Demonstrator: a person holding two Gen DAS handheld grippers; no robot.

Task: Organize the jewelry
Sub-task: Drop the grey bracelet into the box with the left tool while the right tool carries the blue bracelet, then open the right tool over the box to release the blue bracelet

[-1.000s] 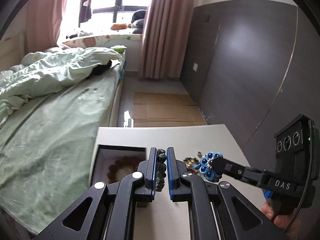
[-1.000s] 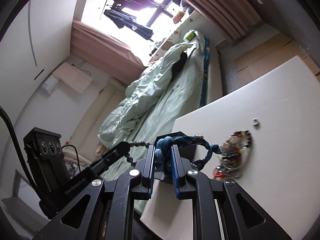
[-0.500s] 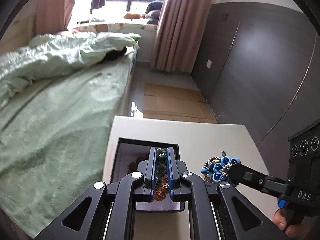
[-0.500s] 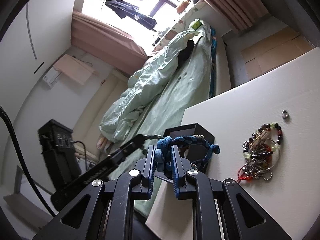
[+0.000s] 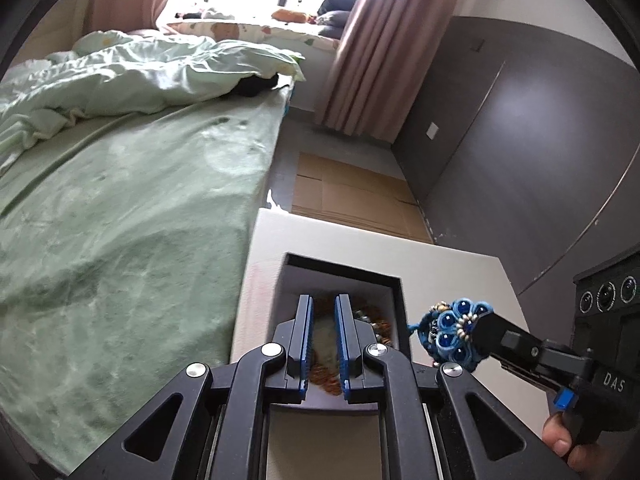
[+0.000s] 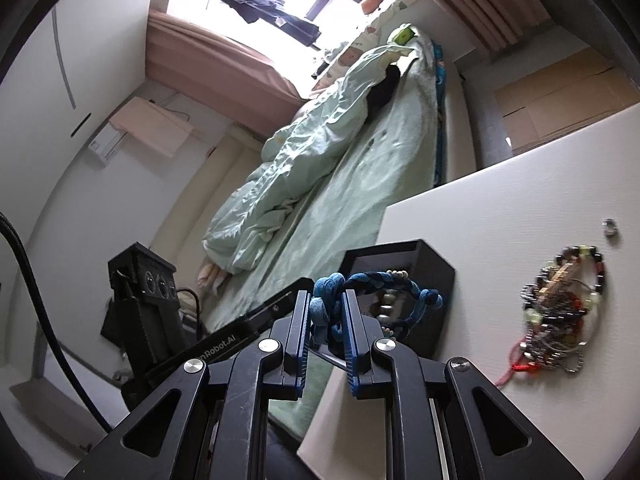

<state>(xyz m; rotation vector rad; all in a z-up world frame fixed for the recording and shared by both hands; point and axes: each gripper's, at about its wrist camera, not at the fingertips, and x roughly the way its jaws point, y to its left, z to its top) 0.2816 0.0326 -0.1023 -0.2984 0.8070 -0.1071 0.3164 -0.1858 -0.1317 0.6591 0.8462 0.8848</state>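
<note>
A black jewelry box (image 5: 340, 276) stands open near the left edge of the white table (image 5: 460, 276). My left gripper (image 5: 323, 308) hangs over the box with a small gap between its jaws and nothing in them. Brown and dark bead bracelets (image 5: 380, 326) lie inside the box below it. My right gripper (image 6: 326, 304) is shut on a blue braided bracelet (image 6: 384, 280) with blue bead flowers (image 5: 454, 332), held just right of the box (image 6: 424, 276). A pile of mixed bracelets (image 6: 560, 304) lies on the table to the right.
A small silver ring (image 6: 610, 227) lies on the table beyond the pile. A bed with green bedding (image 5: 120, 200) runs along the table's left side. Cardboard sheets (image 5: 352, 192) cover the floor past the table's far edge. A dark wardrobe (image 5: 540, 140) stands at the right.
My left gripper moved left over the box and let go of the dark bead bracelet, which now lies inside. My right gripper has kept hold of the blue bracelet beside the box.
</note>
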